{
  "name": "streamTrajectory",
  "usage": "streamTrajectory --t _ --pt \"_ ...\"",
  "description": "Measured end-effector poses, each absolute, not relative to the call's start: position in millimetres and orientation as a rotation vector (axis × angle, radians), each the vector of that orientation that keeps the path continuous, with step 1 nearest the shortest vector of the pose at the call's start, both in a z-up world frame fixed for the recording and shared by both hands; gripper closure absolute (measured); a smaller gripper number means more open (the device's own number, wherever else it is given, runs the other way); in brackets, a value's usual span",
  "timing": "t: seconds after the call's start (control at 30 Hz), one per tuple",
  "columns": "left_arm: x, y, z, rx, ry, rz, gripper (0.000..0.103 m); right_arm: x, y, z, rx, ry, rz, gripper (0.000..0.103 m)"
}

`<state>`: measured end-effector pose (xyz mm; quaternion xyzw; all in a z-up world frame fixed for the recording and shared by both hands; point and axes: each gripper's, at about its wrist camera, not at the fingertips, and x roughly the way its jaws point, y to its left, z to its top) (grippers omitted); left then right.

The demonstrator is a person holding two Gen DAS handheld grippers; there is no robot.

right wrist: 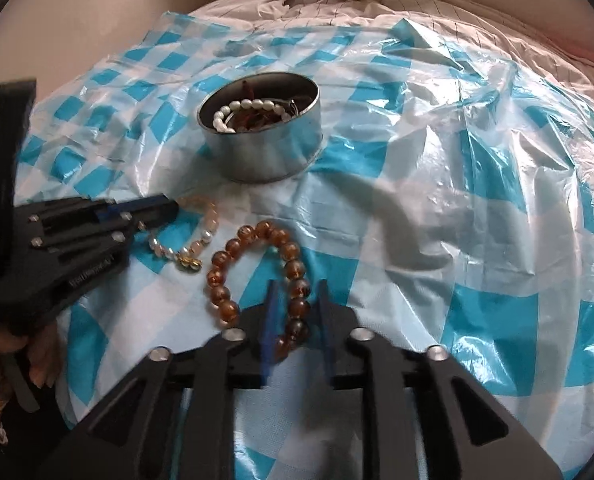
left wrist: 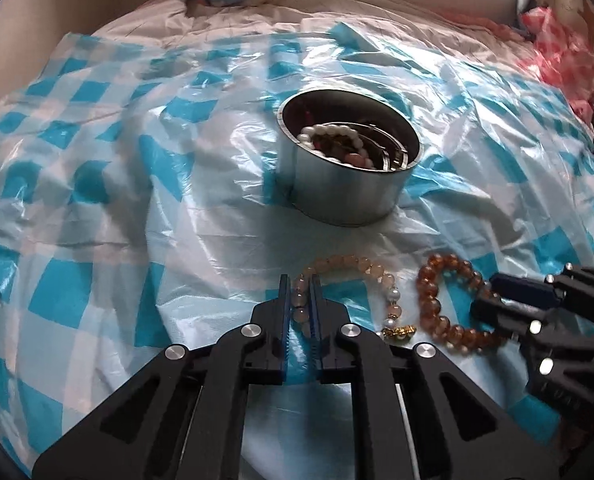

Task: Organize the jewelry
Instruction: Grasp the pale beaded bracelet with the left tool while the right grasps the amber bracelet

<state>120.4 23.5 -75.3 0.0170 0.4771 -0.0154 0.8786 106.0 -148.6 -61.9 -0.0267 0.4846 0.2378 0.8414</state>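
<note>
Peach bracelet [left wrist: 339,276] pinched in my left gripper [left wrist: 300,292], amber bracelet [right wrist: 257,276] straddled by unclenched right gripper [right wrist: 297,300]; tin [left wrist: 349,160] at 12 gets both.

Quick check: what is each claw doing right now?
Left claw: shut on the peach bracelet.
Right claw: open, straddling the amber bracelet.

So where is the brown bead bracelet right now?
The brown bead bracelet lies on the blue checked plastic sheet, in front of the metal tin and right of the peach bracelet; the right hand-held gripper straddles its near side.
</note>
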Motion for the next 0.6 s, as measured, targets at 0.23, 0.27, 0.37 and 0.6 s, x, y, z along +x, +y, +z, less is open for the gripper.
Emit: streamTrajectory --t 0.23,0.27,0.37,0.6 --pt "122.5 15.4 -83.9 0.072 1.040 -0.069 0.096 105.8 -140.8 -70.0 -0.104 1.047 0.532 0.091" --pt "121.0 15.2 -82.5 0.068 1.037 -0.076 0.096 106.3 -143.6 -70.4 -0.077 1.057 0.545 0.090" --pt "114.4 22.8 -73.0 -0.021 1.016 -0.107 0.096 110.9 -158.8 -69.7 0.075 1.083 0.585 0.091" --pt "96.5 34.7 -41.6 -0.166 0.868 -0.171 0.096 105.7 -185.6 -52.5 0.376 1.012 0.719 0.091"
